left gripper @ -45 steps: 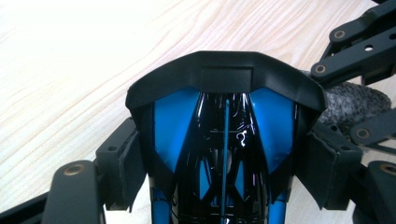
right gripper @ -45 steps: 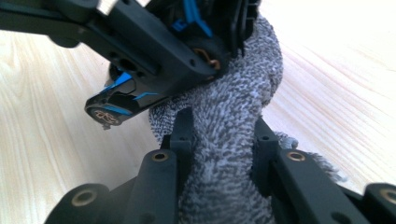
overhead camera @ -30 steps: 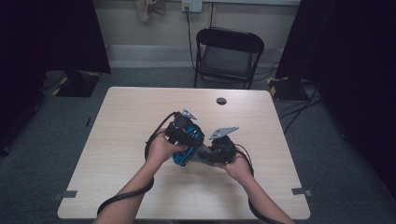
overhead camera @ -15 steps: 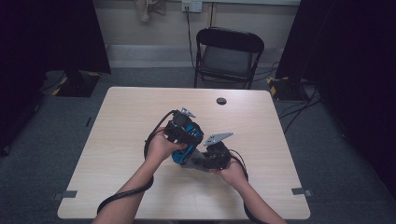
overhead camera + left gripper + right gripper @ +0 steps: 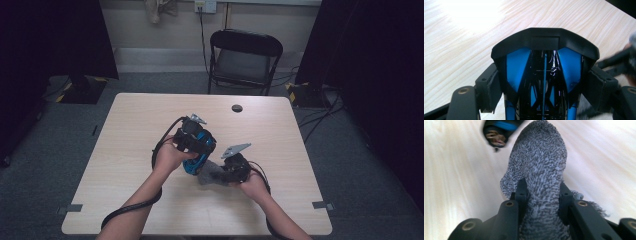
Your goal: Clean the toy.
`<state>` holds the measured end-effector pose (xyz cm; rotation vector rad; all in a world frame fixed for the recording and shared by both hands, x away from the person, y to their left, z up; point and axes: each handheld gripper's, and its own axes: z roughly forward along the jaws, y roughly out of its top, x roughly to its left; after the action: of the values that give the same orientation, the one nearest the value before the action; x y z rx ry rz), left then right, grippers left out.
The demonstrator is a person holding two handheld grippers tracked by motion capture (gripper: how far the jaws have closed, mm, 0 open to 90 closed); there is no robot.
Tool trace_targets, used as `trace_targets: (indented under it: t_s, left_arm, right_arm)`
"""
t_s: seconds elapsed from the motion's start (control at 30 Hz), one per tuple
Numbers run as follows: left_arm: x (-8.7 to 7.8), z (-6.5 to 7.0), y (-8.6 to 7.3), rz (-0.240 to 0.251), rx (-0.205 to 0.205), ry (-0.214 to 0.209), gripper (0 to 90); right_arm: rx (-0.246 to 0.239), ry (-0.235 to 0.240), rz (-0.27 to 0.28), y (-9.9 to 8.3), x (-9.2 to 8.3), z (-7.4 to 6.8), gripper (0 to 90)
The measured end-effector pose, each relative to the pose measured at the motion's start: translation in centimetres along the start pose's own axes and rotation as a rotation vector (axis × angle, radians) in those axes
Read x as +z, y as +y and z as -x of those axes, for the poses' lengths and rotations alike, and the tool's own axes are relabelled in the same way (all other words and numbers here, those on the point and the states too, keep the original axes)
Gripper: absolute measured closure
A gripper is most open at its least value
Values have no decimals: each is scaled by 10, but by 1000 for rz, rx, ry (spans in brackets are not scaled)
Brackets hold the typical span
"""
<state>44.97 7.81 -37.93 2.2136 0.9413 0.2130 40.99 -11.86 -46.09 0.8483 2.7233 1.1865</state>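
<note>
High view: your left gripper (image 5: pixel 196 159) sits over the middle of the light wooden table (image 5: pixel 125 150), clamped around a blue and black object (image 5: pixel 202 150) whose exact kind cannot be told from here. Your right gripper (image 5: pixel 220 172) lies just to its right, nearer to you, with a grey sock (image 5: pixel 209 172) bunched at its tip. The sock touches the table and lies just beside the blue and black object. A small dark round disc (image 5: pixel 237 108) rests near the far edge of the table, well apart from both hands. A black folding chair (image 5: pixel 244 57) stands behind the table.

Left gripper view: the jaws of your left gripper (image 5: pixel 544 87) stand wide apart, each pad (image 5: pixel 491 87) pressed against a flank of the blue and black object (image 5: pixel 544 62). It has a glossy black centre, blue side panels and a matte black arched end pointing away from the camera. The table's wood grain (image 5: pixel 461 37) lies beyond it. Your right hand shows blurred at the right edge.

Right gripper view: the jaws of your right gripper (image 5: pixel 541 192) are pinched nearly together on the grey sock (image 5: pixel 539 160), a speckled knit. Its rounded end sticks out past the pads, over the table (image 5: pixel 454 182). The blue and black object (image 5: pixel 499 130) shows at the top left, blurred.
</note>
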Motion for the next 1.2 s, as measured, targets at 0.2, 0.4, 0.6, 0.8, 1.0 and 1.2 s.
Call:
trace_targets:
  t_s: [0.2,0.4,0.6,0.8,1.0,1.2]
  left_arm:
    - [1,5,-2,0,11,-10,254]
    - [6,12,-4,-12,17,-40,253]
    - [11,13,-3,-18,11,-57,253]
    - [11,13,1,-13,6,-70,253]
    - [13,10,3,-23,1,-53,253]
    - [11,7,2,-19,-7,-52,253]
  right_arm:
    - [53,-84,55,4,-26,23,699]
    - [61,-121,109,15,-46,34,699]
    - [58,-97,137,21,-51,35,700]
    - [68,-50,150,15,-43,31,700]
    - [68,-16,152,14,-33,24,700]
    - [76,11,159,13,-27,20,700]
